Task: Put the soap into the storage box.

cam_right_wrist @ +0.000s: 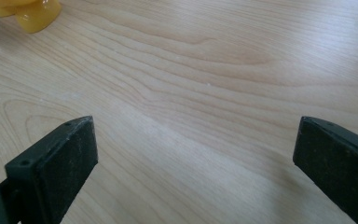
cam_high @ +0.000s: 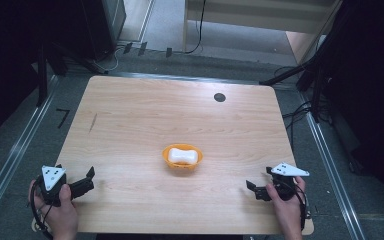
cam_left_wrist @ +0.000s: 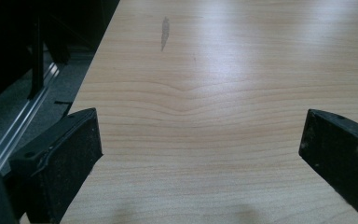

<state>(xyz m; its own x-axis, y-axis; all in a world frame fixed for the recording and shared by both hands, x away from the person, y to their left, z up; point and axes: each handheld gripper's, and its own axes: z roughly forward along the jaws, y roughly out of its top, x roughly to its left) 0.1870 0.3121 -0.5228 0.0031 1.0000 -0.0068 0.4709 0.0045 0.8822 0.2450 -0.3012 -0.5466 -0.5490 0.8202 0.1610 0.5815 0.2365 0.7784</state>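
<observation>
An orange bowl (cam_high: 174, 164) sits near the middle of the wooden table (cam_high: 130, 115), and a white soap-shaped block (cam_high: 184, 155) lies inside it. My left gripper (cam_high: 86, 180) rests at the table's front left corner, held by a hand, its jaws wide apart over bare wood (cam_left_wrist: 200, 140). At the front right, a hand holds my right gripper (cam_high: 256, 190), also open with nothing between its jaws (cam_right_wrist: 196, 140). The bowl's orange edge (cam_right_wrist: 32, 16) peeks into the top left of the right gripper view.
A small dark round mark (cam_high: 219, 97) lies near the table's far edge, and a dark streak (cam_high: 93, 122) marks the left side. Black stands and cables surround the table; metal rails (cam_high: 10, 160) run along the floor at both sides.
</observation>
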